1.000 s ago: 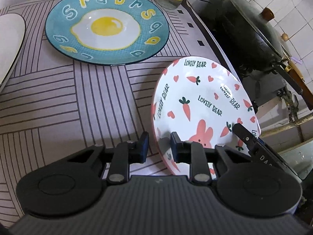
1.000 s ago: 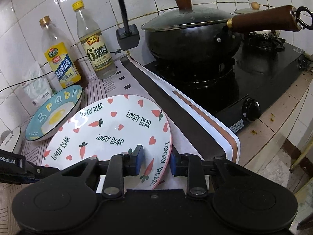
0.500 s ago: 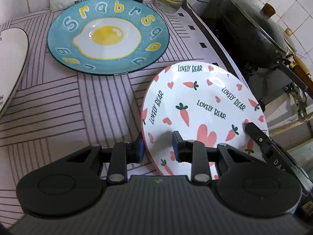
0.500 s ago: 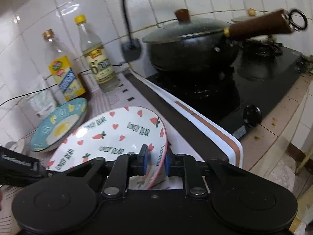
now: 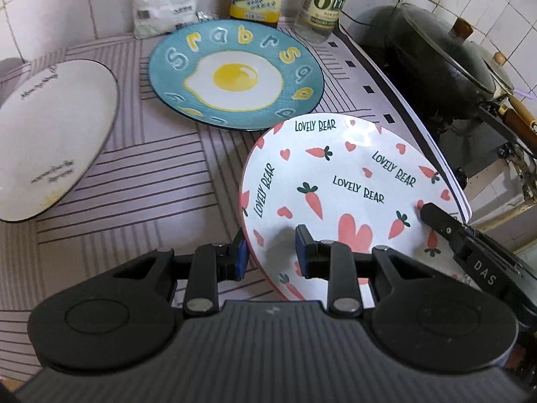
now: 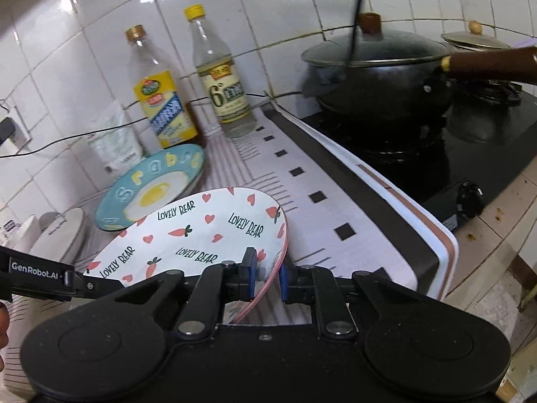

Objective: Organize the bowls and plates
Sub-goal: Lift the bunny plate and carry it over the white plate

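Left wrist view. My left gripper (image 5: 270,255) has its jaws straddling the near-left rim of the bear plate (image 5: 349,181); there is a visible gap at the inner pad, so I read them as parted around the rim, not clamped. The bear plate sits tilted, its right side up, at 1 o'clock from the jaws. The right gripper (image 5: 436,216) shows at 3 o'clock, on the plate's right edge. The egg plate (image 5: 235,74) lies flat on the table (image 5: 151,181) at 12 o'clock, apart from the bear plate. A white plate (image 5: 50,137) is at 10 o'clock. Two bottles (image 5: 327,0) stand behind, at 12 o'clock; a wok (image 5: 443,70) at 2 o'clock.

Right wrist view. The right gripper (image 6: 266,278) has its jaws drawn close on the bear plate (image 6: 191,235) rim; the pads look pressed to it, so I log a grip. The plate is lifted off the table (image 6: 302,201) on this side. The egg plate (image 6: 151,188) is at 11 o'clock, the white plate (image 6: 63,231) at 9 o'clock, with something pale behind it I cannot identify.

Progress, my judgement: early. No plates are stacked yet; all three lie separate. Only the bear plate is in hand. I see no bowl clearly.
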`<act>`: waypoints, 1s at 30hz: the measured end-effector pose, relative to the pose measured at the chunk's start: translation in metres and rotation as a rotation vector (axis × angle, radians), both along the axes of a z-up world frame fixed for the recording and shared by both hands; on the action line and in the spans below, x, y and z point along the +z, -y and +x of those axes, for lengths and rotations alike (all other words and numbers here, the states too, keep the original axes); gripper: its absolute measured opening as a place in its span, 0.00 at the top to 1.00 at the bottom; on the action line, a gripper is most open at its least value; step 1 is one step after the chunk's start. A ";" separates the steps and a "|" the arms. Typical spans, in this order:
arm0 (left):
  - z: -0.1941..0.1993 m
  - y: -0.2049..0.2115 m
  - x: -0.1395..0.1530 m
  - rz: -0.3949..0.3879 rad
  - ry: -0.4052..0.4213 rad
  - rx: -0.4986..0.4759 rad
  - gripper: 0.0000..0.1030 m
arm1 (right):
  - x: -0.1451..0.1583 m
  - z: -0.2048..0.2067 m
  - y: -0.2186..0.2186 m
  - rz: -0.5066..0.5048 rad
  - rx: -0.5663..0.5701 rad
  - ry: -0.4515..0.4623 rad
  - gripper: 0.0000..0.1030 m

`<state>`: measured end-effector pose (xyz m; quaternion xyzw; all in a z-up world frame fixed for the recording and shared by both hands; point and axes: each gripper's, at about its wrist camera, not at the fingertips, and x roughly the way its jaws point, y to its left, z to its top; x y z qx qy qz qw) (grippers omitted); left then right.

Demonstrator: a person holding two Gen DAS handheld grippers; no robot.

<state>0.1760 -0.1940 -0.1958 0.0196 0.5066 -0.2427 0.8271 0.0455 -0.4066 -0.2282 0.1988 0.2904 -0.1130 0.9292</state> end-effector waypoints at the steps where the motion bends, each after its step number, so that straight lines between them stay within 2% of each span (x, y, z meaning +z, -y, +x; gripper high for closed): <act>1: -0.002 -0.004 0.003 -0.002 0.003 0.001 0.74 | 0.002 -0.001 -0.002 0.000 0.007 0.004 0.83; 11: -0.017 -0.046 0.048 -0.016 0.090 0.025 0.74 | 0.037 -0.004 -0.031 -0.011 0.089 0.082 0.82; 21: -0.013 -0.108 0.079 -0.017 0.087 0.153 0.74 | 0.061 0.018 -0.072 -0.034 0.221 0.147 0.82; 30: -0.011 -0.159 0.088 0.000 0.119 0.266 0.74 | 0.071 0.052 -0.117 -0.012 0.347 0.175 0.82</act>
